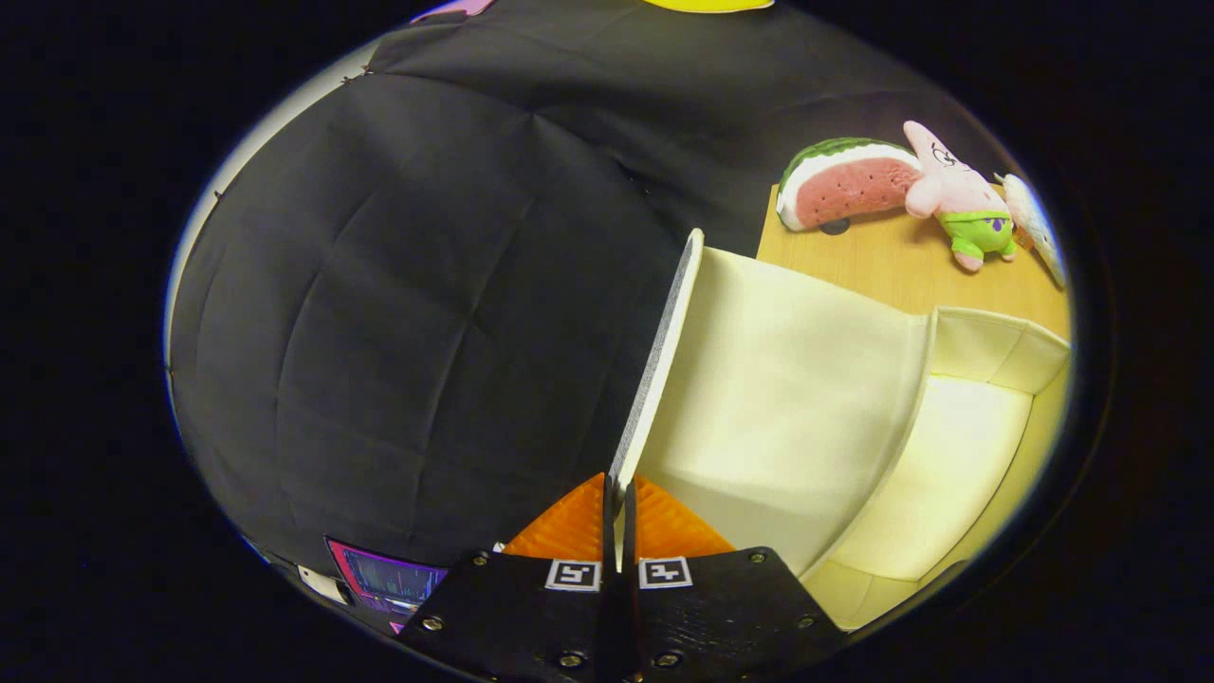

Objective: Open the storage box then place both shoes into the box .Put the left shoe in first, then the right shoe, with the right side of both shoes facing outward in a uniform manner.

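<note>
The storage box (pixel 958 474) is cream inside and stands open on the wooden table (pixel 882 266). Its lid (pixel 778 389) is swung up, with the cream lining facing the box and the thin front edge (pixel 659 360) running straight out from my fingers. My gripper (pixel 618 498) is shut on that lid edge, both fingers pressed flat against it from either side. The inside of the box shows only bare lining.
Beyond the box, at the back of the table, lie a watermelon-slice plush (pixel 844 185), a pink starfish plush (pixel 958 194) and part of another soft toy (pixel 1034 223). The black cloth wall (pixel 427 285) spreads left of the lid. A lit screen (pixel 389 574) sits low, left of the fingers.
</note>
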`<state>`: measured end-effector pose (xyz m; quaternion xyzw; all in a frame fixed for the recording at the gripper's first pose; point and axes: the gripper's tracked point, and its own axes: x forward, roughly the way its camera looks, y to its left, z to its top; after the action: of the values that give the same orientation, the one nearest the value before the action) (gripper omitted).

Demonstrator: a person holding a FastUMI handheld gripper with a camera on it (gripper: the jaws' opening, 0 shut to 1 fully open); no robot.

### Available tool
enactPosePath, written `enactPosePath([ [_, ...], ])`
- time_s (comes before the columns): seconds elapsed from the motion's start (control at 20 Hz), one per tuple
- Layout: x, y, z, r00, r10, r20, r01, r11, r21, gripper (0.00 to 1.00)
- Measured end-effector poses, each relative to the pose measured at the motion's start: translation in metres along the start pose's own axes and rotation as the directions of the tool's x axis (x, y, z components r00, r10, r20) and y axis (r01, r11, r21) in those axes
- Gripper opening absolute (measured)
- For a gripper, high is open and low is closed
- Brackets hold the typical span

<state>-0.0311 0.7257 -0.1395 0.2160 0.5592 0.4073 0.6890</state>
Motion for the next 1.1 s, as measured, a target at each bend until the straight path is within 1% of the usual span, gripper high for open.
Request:
enactPosePath([
  [0.25,0.029,-0.008,-0.011,0.997,-0.075,-0.03,0.075,0.997,-0.006,0.01],
  [0.3,0.036,-0.014,-0.011,0.996,-0.086,-0.031,0.086,0.996,-0.01,0.04],
  [0.35,0.037,-0.018,-0.01,0.993,-0.114,-0.031,0.114,0.993,-0.02,0.06],
  [0.45,0.035,-0.03,-0.003,0.987,-0.162,-0.02,0.161,0.986,-0.052,0.16],
  [0.5,0.033,-0.028,-0.001,0.986,-0.163,-0.022,0.161,0.985,-0.064,0.22],
  [0.55,0.032,-0.027,0.001,0.987,-0.162,-0.022,0.16,0.984,-0.072,0.3],
  [0.6,0.028,-0.027,0.003,0.986,-0.165,-0.014,0.163,0.984,-0.075,0.42],
  [0.8,-0.003,-0.031,0.01,0.985,-0.174,0.013,0.174,0.98,-0.093,0.51],
  [0.95,-0.046,-0.045,0.013,0.981,-0.192,0.041,0.195,0.975,-0.108,0.57],
  [1.0,-0.06,-0.054,0.012,0.979,-0.196,0.051,0.2,0.974,-0.109,0.7],
  [1.1,-0.097,-0.072,0.013,0.972,-0.22,0.078,0.227,0.968,-0.102,0.7],
])
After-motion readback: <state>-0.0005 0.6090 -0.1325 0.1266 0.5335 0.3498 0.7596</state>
